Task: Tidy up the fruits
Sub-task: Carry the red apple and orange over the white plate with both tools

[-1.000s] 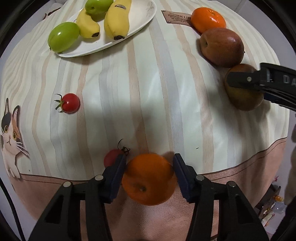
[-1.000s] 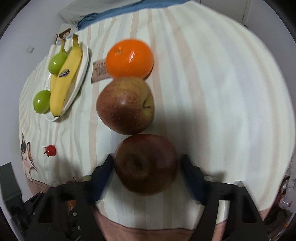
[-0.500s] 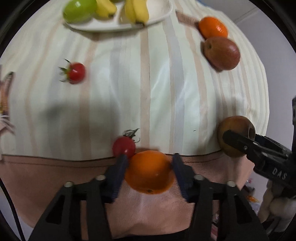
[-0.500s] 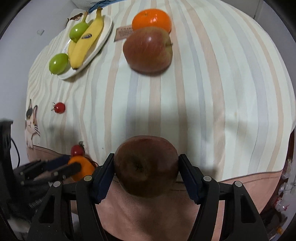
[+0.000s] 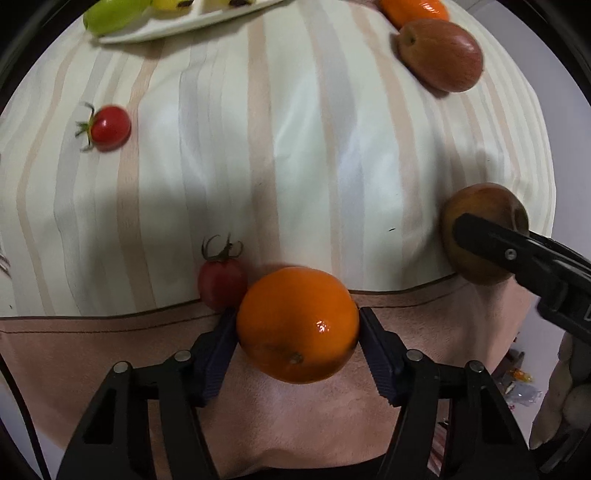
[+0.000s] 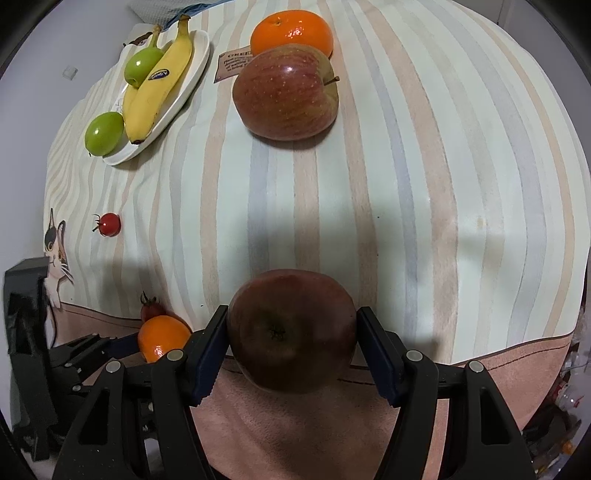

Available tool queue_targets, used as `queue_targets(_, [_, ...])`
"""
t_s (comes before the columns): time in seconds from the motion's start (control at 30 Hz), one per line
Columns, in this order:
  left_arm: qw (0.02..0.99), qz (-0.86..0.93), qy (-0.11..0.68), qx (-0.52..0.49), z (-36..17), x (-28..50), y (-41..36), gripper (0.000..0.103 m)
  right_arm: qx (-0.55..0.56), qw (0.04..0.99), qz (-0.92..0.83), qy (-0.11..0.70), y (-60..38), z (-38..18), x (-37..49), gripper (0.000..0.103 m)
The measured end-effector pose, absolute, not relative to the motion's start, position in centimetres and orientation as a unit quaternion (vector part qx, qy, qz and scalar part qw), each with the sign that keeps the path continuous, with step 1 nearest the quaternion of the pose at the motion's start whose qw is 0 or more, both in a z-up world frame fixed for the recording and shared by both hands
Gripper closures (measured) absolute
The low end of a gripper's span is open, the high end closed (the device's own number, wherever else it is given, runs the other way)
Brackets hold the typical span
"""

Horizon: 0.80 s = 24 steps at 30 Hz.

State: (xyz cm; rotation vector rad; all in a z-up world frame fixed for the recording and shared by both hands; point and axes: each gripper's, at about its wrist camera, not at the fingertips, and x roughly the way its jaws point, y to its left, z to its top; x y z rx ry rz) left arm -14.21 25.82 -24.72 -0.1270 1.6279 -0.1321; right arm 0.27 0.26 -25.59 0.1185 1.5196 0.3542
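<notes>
Striped cream-and-pastel cloth with a pink border and a cat print (image 6: 406,184) covers the counter.

White oval plate (image 6: 192,70), far left: yellow bananas (image 6: 162,85) and two green round fruits (image 6: 104,133).

Right gripper (image 6: 291,332) points steeply down near the cloth's front edge. Its fingers (image 6: 208,350) are clenched on a dark red apple (image 6: 291,328), pads on both flanks, stem end facing the camera. A lighter red apple (image 6: 286,92) lies far back, touching a second orange mandarin (image 6: 291,31) behind it.

Left gripper (image 5: 297,328) points straight down over the pink border. Its jaws have just been opening; a glossy orange mandarin (image 5: 297,325) sits between its fingers (image 5: 218,347). Pads lie right at its sides; cannot tell whether they press. A dark red cherry tomato with green stem (image 5: 221,280) rests just beside the mandarin, touching the left finger tip.

A brighter red cherry tomato (image 5: 109,127) lies well apart, far left.
</notes>
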Motion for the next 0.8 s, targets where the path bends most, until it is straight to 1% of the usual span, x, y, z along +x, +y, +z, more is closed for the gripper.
queue_targets(0.27, [0.73, -0.057, 0.68, -0.018, -20.2, -14.6, 24.3, 0.042, 0.058, 0.726, 0.16, 0.666, 0.5, -24.0, -0.1, 0.033])
queue_targets(0.4, [0.75, -0.056, 0.658, -0.03, -16.8, -13.8, 25.2, 0.042, 0.07, 0.734, 0.172, 0.653, 0.3, -22.2, 0.4, 0.033])
queue_targets(0.57, [0.776, -0.051, 0.626, -0.061, -11.9, -10.0, 28.4, 0.042, 0.087, 0.748, 0.191, 0.63, 0.7, -19.1, 1.7, 0.033])
queue_targets(0.6, [0.78, -0.048, 0.62, -0.066, -11.6, -9.8, 27.7, 0.042, 0.092, 0.751, 0.198, 0.623, 0.9, -18.2, 2.3, 0.033])
queue_targets(0.63, [0.785, -0.047, 0.614, -0.071, -10.9, -9.0, 28.6, 0.042, 0.093, 0.755, 0.202, 0.618, 1.2, -17.6, 2.9, 0.033])
queue_targets(0.8, [0.805, -0.027, 0.586, -0.09, -8.6, -1.6, 33.4, 0.042, 0.104, 0.769, 0.216, 0.592, 3.9, -15.3, 6.8, 0.033])
